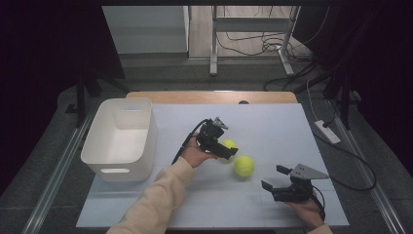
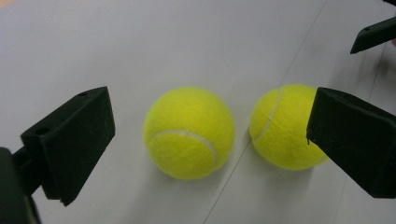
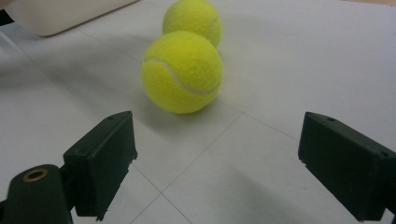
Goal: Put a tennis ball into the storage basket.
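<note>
The right gripper (image 1: 273, 178) waits nearest, jaws apart and empty. Farther, both tennis balls (image 1: 243, 165) lie on the bench (image 1: 272, 126); the left gripper (image 1: 225, 147) hovers over one, jaws apart. The white bin (image 1: 122, 139) seems empty, so nothing is moved yet.

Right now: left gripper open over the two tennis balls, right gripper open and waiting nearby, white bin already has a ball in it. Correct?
One thing is off: the white bin holds no ball. The high view shows its inside bare, and both tennis balls lie on the table. The rest stands: the left gripper is open over them, and the right gripper waits open nearby.
</note>
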`<state>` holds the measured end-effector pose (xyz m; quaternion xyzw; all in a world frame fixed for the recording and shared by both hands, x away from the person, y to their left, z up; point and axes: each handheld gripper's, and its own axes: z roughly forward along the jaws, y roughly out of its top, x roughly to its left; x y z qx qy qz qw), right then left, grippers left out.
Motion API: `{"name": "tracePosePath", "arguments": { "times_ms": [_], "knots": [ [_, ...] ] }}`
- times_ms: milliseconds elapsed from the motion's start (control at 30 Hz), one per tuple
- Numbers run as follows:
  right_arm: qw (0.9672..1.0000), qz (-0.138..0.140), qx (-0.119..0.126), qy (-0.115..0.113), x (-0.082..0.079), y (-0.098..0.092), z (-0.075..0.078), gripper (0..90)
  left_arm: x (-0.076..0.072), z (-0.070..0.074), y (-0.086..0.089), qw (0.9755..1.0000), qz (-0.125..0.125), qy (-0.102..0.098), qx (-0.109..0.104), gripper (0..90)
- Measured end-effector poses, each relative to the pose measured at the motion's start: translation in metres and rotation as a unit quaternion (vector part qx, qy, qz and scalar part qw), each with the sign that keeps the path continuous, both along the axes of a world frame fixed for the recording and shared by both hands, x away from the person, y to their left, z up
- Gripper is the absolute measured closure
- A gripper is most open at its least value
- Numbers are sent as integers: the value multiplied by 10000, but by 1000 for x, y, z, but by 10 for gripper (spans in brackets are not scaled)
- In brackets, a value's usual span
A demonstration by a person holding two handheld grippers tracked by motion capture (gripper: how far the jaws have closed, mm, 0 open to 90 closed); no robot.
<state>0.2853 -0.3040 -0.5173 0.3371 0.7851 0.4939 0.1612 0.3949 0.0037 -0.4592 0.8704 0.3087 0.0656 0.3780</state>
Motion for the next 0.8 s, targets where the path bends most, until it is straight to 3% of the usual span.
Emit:
{"name": "tracePosePath", "arguments": {
  "times_ms": [300, 800],
  "knots": [
    [10000, 2, -10, -13, 0, -1, 0, 111, 7, -7, -6, 9999, 10, 100, 133, 16],
    [10000, 0, -13, 15, 1, -1, -1, 110, 22, -28, -12, 9985, 112, 436, 310, 17]
  ]
}}
